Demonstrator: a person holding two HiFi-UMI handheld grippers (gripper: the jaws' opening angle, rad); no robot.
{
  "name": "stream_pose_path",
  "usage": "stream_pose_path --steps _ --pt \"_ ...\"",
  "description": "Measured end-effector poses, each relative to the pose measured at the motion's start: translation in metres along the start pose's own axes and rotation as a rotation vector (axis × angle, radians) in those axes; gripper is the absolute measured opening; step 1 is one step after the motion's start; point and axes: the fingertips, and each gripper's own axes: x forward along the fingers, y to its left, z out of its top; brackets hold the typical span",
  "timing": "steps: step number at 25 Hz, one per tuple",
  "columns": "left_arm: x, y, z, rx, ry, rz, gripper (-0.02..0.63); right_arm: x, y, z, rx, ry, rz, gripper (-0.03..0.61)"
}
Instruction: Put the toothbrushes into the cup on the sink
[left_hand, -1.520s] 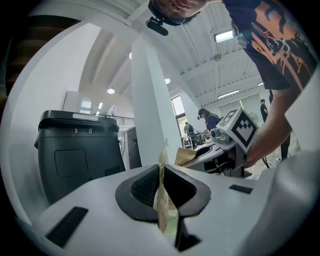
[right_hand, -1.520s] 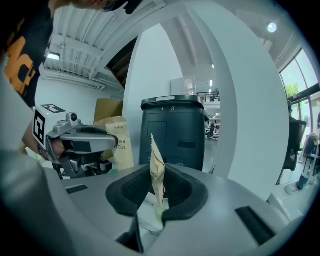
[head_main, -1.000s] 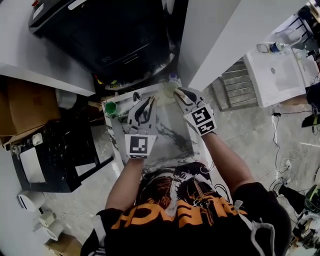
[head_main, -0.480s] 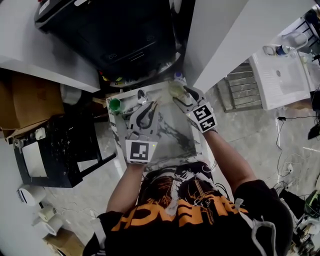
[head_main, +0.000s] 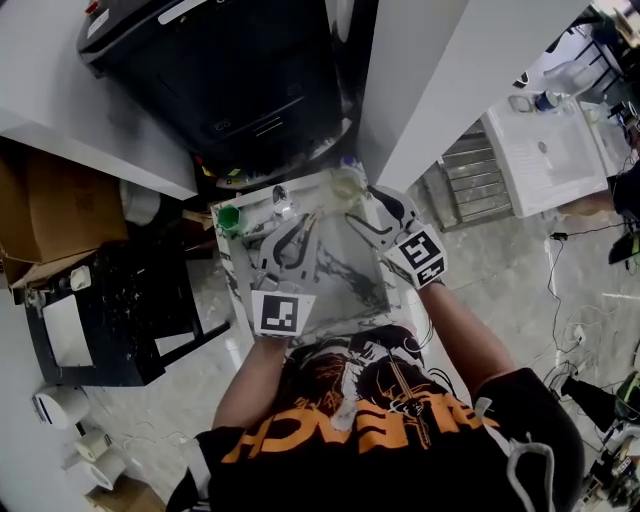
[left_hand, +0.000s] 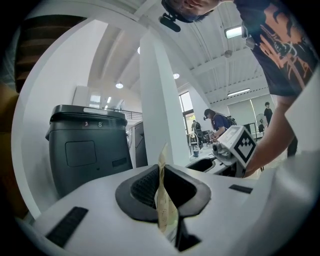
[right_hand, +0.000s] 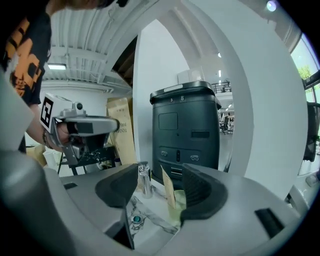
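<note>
Your left gripper (left_hand: 163, 189) was clamped on one wrapped toothbrush (left_hand: 165, 207), while your right gripper (right_hand: 161, 192), jaws opening and pressing nothing, straddled a second toothbrush (right_hand: 168, 186) that seemed to stand in the single cup (right_hand: 180, 201) on the sink (head_main: 335, 292).

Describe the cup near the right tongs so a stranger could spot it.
Find the small marbled sink in front of the black bin. At its far right corner, just beyond the right tongs, opening and empty, stands the cup: pale, see-through, holding a wrapped toothbrush, unlike the solid green item at the far left.
</note>
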Motion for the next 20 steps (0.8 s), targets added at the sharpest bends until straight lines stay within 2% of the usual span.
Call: stream_pose_path --steps 2,6,11,12,14,16,20 --pt "-0.005 -0.004 -0.001 -0.005 0.01 -0.011 0.049 -0.009 0.011 0.014 -0.006 -0.023 0.006 0.263" --pt "-0.016 -0.011 0.008 0.002 -0.024 -0.032 0.049 -0.017 0.039 0.039 -0.019 -0.055 0.04 0.236" --pt "-0.043 -0.011 0.023 0.083 -0.042 -0.061 0.049 -0.027 0.075 0.068 -0.022 -0.116 0.102 0.131" --pt "-0.05 -0.007 0.026 0.073 -0.056 -0.051 0.049 -0.029 0.082 0.075 -0.025 -0.129 0.111 0.107" --pt "-0.064 0.005 0.032 -0.002 -0.091 -0.008 0.049 -0.031 0.094 0.089 -0.034 -0.164 0.127 0.066" --pt "-0.078 0.017 0.031 -0.045 -0.096 0.024 0.049 -0.029 0.106 0.1 -0.047 -0.186 0.141 0.045" --pt "-0.099 0.037 0.024 0.014 -0.073 0.043 0.049 -0.018 0.128 0.111 -0.062 -0.205 0.166 0.016"
